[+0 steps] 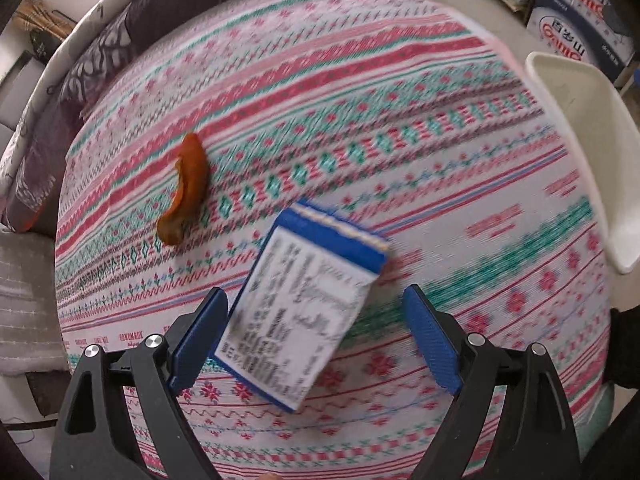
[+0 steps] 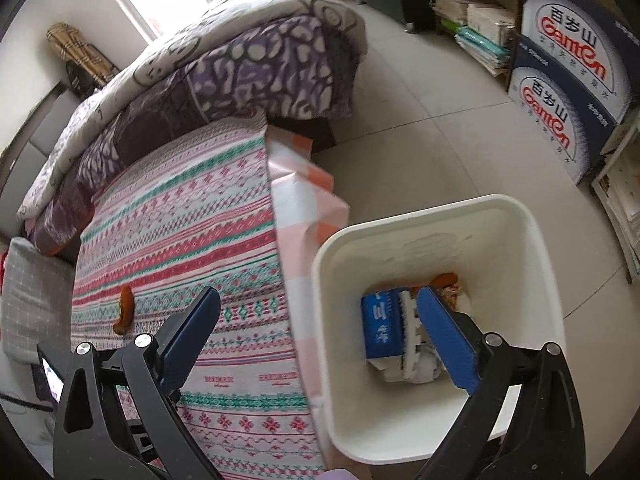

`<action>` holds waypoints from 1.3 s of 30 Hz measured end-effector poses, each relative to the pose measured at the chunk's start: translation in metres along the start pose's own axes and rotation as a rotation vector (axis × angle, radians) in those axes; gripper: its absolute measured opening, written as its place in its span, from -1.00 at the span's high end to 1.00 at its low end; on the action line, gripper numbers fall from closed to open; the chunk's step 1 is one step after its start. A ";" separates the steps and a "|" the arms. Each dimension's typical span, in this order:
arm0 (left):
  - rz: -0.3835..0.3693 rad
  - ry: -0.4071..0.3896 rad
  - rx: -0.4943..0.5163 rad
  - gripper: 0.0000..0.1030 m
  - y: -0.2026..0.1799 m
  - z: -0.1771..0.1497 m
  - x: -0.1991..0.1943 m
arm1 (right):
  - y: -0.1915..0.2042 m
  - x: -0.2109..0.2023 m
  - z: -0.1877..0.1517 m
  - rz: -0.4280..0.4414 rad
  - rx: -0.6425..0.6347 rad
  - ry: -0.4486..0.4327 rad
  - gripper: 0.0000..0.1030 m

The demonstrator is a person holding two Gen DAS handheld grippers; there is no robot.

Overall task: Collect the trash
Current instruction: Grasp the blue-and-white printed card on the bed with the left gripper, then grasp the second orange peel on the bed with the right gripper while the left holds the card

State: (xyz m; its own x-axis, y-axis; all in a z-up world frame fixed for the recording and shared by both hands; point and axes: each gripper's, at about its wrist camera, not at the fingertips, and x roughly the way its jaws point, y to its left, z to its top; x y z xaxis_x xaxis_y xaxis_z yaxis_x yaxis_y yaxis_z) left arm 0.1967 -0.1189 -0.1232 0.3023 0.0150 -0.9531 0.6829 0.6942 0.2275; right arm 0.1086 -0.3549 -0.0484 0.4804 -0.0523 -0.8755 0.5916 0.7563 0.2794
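Patterned cloth (image 1: 360,92) in pink, red and green stripes over a round worktop, with a bed and its purple-and-white quilt (image 2: 248,68) behind, pale floor tiles, and stacked blue-and-white cartons (image 2: 568,80) by a bookshelf at the right. Standing on the floor just beside the worktop's edge: a white plastic bin (image 2: 536,232), open at the top. Already inside it: a blue carton (image 2: 380,324) with white lettering, crumpled white paper beneath it, a scrap of printed wrapper and one orange piece of peel (image 2: 444,279) near the far wall. Still lying on the cloth: a curved orange peel (image 1: 186,190), well left of the bin, and a flat blue-edged box (image 1: 296,316) with a white printed face, blurred, lettering unreadable. Left tongs (image 1: 316,336) pointing steeply down over that box, spread wide, one blue pad at each side of it; left pad close to the box's edge, right pad clearly apart from it, so nothing gripped. Right tongs (image 2: 320,332) also spread wide and empty, straddling the gap between worktop and bin, left pad over the cloth, right pad over the bin's contents. Seen from the left wrist, only a corner of the bin showing at the right margin. Small lit screen at the lower left of the right wrist view, too small to read.
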 end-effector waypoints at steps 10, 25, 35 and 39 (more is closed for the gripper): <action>-0.094 -0.052 -0.075 -0.22 0.032 -0.016 0.001 | 0.044 0.029 -0.012 0.002 -0.039 0.051 -0.84; -0.025 -0.294 -0.639 -0.15 0.188 -0.080 -0.087 | 0.145 0.078 -0.047 0.026 -0.243 0.143 -0.84; 0.002 -0.507 -0.881 -0.18 0.230 -0.113 -0.170 | 0.270 0.120 -0.075 0.037 -0.343 0.138 -0.67; -0.012 -0.515 -0.892 -0.19 0.237 -0.117 -0.173 | 0.286 0.138 -0.080 -0.031 -0.353 0.137 -0.48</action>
State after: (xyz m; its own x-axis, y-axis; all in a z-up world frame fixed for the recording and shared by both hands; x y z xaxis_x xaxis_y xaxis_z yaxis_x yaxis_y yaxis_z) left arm 0.2281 0.1271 0.0723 0.6908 -0.1599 -0.7052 0.0088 0.9770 -0.2129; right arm 0.2921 -0.0939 -0.1210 0.3604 -0.0094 -0.9328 0.3337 0.9351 0.1195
